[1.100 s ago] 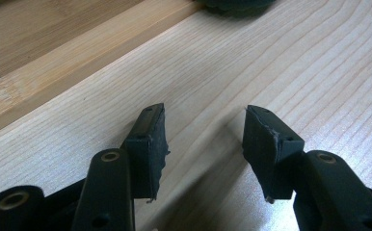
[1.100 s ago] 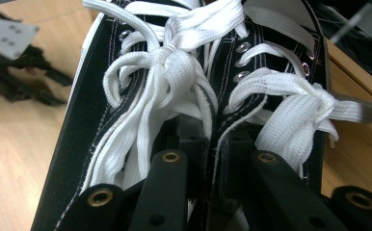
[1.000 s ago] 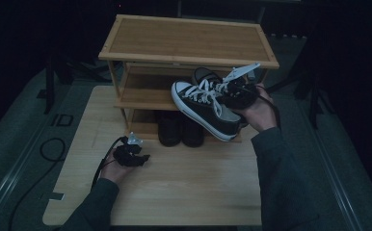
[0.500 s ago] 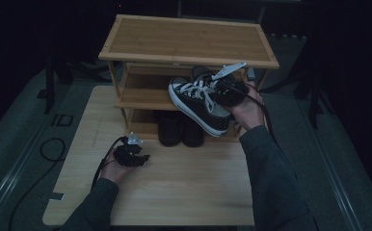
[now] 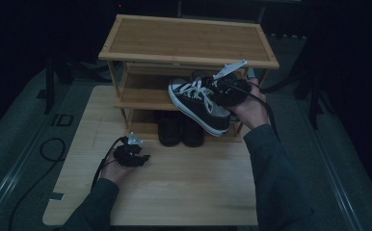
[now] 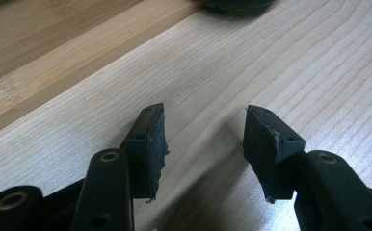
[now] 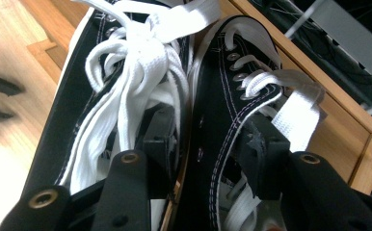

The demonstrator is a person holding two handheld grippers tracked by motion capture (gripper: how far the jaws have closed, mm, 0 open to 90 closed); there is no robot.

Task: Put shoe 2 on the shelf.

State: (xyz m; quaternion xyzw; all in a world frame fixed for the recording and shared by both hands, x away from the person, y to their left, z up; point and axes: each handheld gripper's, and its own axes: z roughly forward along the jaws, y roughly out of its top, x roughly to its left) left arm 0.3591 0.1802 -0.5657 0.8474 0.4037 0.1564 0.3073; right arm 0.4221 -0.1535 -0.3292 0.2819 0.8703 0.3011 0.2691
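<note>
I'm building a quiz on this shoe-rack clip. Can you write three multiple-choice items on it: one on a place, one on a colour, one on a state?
1. Where does the left gripper rest?
A. on the rack's top board
B. on the wooden table, in front of the rack
C. inside a shoe

2. What colour are the laces of the sneakers at the right gripper?
A. red
B. black
C. white

3. How do the left gripper's jaws stand?
A. apart, nothing between them
B. clamped on a lace
C. shut tight together

Answers:
1 B, the high view shows it low on the tabletop, short of the rack.
2 C, the right gripper view shows white laces on black canvas.
3 A, the left gripper view shows bare table between the pads.
</note>
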